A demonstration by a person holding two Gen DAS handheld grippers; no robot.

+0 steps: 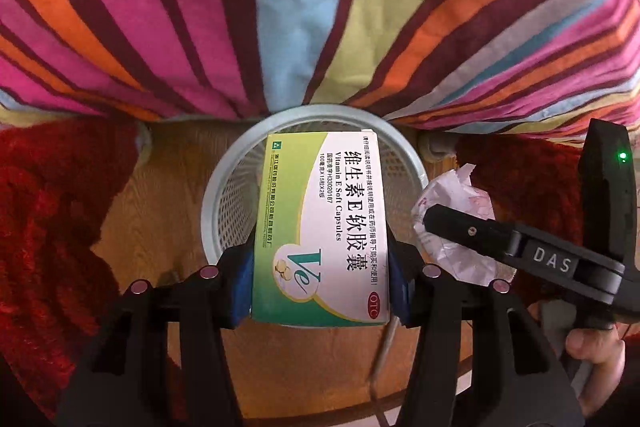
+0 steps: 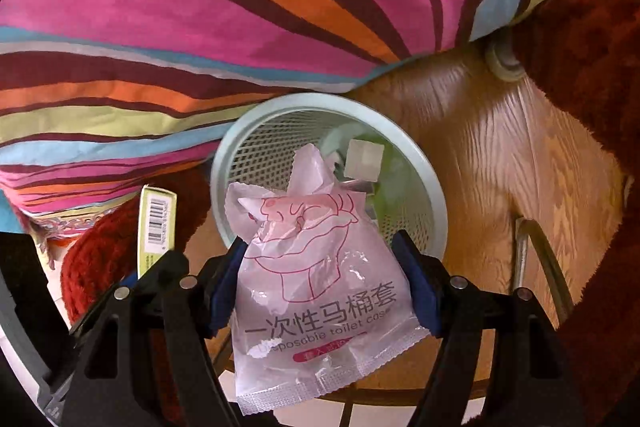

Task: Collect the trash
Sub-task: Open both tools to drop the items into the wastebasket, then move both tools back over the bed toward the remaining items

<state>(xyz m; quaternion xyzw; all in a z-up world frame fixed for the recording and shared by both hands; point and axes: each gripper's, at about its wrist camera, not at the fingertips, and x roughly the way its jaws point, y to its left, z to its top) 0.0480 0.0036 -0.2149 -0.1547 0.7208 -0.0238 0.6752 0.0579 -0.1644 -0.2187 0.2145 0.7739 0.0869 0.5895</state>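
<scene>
Left claw [image 1: 322,283]: pinching the box [image 1: 320,227], held right over the bin [image 1: 216,203]
Right claw [image 2: 320,287]: clamped on the pink packet [image 2: 316,291], also above the bin [image 2: 436,195]
Bin: on a wooden table [image 2: 500,155], some scraps already inside, striped cushion [image 1: 320,7] just behind

We see a glossy cardboard medicine box [image 1: 320,227], a crinkly plastic wrapper [image 2: 320,287], a plastic mesh bin [image 2: 434,195], and a varnished wood table [image 2: 520,155].
</scene>
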